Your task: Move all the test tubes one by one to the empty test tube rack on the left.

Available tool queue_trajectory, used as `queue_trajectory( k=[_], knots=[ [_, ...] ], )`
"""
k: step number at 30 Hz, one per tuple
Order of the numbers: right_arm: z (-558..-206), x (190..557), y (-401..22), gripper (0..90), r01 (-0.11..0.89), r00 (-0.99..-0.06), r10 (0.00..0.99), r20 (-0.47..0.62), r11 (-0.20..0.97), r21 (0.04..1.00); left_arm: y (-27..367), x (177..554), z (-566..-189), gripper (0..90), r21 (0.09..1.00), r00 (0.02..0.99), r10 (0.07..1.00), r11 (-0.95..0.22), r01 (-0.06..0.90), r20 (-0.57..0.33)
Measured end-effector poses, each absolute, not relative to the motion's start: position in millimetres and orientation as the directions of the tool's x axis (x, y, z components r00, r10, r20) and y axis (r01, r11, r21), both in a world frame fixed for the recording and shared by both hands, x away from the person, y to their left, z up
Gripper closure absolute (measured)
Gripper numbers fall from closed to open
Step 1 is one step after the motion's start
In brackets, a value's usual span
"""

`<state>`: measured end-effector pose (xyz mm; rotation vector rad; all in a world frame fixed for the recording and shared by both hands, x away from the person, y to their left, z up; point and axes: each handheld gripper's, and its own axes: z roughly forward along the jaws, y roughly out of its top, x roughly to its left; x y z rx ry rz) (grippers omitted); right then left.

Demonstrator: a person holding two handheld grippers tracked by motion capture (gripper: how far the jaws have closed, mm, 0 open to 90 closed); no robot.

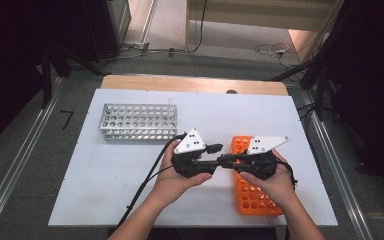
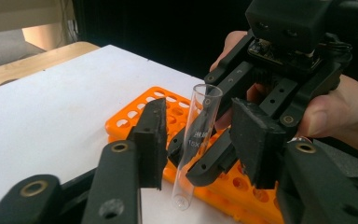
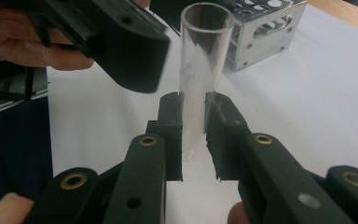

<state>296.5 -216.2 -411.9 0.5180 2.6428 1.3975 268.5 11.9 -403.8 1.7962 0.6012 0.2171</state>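
Clear glass tube (image 3: 204,70) stands upright between the pads of the right gripper (image 3: 193,135), which is clamped on its lower part. In the left gripper view the same tube (image 2: 198,140) sits in the gap between the left gripper's (image 2: 200,140) two black pads, which stand apart from it on either side, partly closed and not yet pressing the glass. Both grippers meet nose to nose in the high view, left (image 1: 215,148) and right (image 1: 228,161), just over the near-left end of an orange rack (image 1: 252,195) lying on the white table (image 1: 105,175). A metal rack (image 1: 137,121) stands well apart at the far left.
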Motion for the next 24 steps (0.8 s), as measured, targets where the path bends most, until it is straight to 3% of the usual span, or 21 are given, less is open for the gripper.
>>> queue_trajectory(
  k=[12,24],
  knots=[
    [-413.7,297.3,-216.3,74.4,0.229,-0.943,0.328,0.053,0.525,0.82,1.2,272.0,-402.4,71.8,0.941,0.854,0.5,-0.199,0.274,-0.144],
    [-413.2,297.4,-216.6,74.4,0.229,-0.943,0.328,0.053,0.526,0.819,1.2,271.5,-403.0,71.9,0.941,0.857,0.5,-0.214,0.263,-0.126]
  ],
)
